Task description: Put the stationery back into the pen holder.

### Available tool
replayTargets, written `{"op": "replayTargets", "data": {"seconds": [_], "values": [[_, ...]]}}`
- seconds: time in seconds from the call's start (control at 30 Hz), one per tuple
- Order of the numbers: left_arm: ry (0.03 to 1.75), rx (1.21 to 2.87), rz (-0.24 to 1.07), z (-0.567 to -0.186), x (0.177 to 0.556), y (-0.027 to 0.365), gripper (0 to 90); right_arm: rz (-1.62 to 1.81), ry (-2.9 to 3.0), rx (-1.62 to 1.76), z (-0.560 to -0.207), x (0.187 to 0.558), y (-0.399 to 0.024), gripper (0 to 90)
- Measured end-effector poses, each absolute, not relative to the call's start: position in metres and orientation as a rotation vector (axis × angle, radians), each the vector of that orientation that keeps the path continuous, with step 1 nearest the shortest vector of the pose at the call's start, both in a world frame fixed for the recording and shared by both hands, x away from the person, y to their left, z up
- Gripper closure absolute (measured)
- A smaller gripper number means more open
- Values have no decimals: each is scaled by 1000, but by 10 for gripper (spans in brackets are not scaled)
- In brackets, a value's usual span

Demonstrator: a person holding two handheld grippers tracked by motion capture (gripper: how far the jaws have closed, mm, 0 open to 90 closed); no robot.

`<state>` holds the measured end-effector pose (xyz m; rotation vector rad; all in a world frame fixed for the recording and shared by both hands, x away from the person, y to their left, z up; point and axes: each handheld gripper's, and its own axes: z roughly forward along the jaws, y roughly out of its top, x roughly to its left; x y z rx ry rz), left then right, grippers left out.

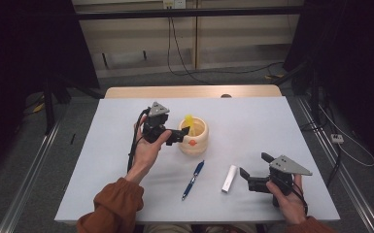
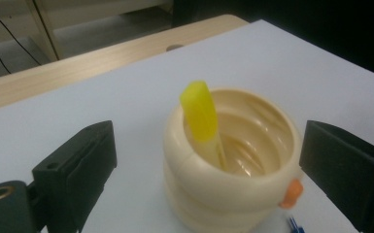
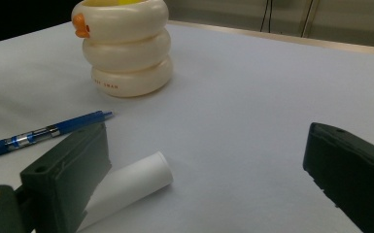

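peeking inside cup, yellow marker upright

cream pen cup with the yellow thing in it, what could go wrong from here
1. The left gripper hangs open right at the cream pen cup, jaws on either side of its rim; a sideways pull could nudge or tip the cup.
2. The yellow item leans on the rim and sticks out, so a passing jaw might knock it out.
3. The right gripper is open beside the white tube, which lies on its side and could roll if bumped.
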<state>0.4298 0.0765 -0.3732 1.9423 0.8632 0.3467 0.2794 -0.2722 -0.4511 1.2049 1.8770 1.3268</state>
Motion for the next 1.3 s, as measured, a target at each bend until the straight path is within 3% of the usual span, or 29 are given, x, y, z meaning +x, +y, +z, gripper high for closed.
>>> {"op": "replayTargets", "data": {"seconds": [0.53,1.3], "values": [[911,1959,360,-390,399,111,75,1322,1880,1205,-451,280,-272,25],[947,2058,322,-413,361,116,85,1328,1880,1202,-451,279,-272,25]]}}
